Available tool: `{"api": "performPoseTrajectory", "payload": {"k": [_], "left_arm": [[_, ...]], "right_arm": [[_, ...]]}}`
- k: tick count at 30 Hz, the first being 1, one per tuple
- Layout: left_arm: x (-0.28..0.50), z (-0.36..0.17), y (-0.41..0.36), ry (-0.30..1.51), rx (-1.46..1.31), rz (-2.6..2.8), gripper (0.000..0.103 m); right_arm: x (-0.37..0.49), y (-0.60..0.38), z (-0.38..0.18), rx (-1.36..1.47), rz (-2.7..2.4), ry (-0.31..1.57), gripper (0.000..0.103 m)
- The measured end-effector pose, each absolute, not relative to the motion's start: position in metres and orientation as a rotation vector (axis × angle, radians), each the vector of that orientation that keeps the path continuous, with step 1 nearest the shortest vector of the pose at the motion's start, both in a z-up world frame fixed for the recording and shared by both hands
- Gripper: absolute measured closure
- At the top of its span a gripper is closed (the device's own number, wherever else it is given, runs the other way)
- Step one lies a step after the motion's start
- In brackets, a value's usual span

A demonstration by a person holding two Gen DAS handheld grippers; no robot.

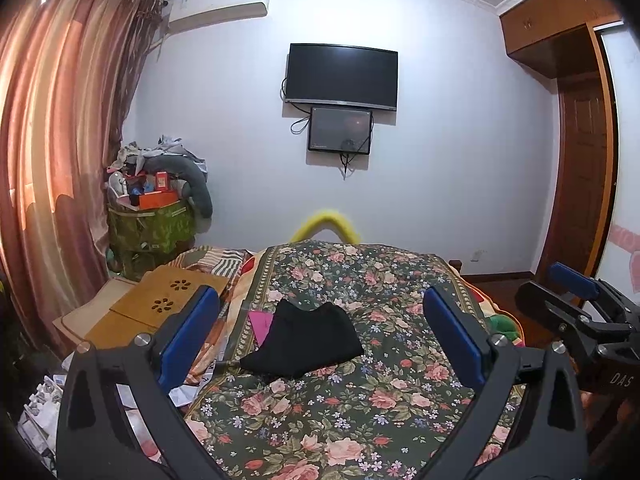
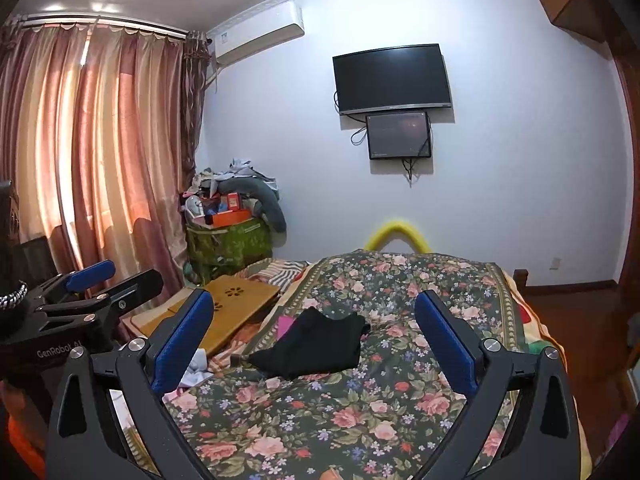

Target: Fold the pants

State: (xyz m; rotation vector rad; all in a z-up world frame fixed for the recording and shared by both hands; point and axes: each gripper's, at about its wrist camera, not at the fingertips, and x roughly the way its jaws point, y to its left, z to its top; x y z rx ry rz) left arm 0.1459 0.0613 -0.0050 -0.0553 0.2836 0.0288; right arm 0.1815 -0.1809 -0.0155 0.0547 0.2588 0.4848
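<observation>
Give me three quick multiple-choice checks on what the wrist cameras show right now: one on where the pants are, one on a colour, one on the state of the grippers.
1. Where do the pants lie?
A. On the floral bedspread
B. On the wooden lap desk
C. In the left gripper

2. What colour are the pants?
A. Pink
B. Black
C. Green

3. How do the left gripper and the right gripper stand?
A. Both shut on cloth
B. One open, one shut
C. Both open, holding nothing

Key: 1 A, the dark bundle rests on the flowered cover, apart from both tools. 2 B, the cloth is plain black. 3 C, in each wrist view the blue fingers stand wide apart with nothing between them.
</observation>
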Motion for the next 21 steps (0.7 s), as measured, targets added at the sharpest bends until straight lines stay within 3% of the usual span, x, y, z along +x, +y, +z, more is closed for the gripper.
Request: {"api": "performPoseTrajectory", "payload": {"k": [21], "left_arm": [[0.1436, -0.0019, 0.0588, 0.277, -0.051, 0.001, 0.0]], "right_arm": [[0.1766, -0.1795, -0.0122, 0.06, 0.484, 0.252, 0.002]]}}
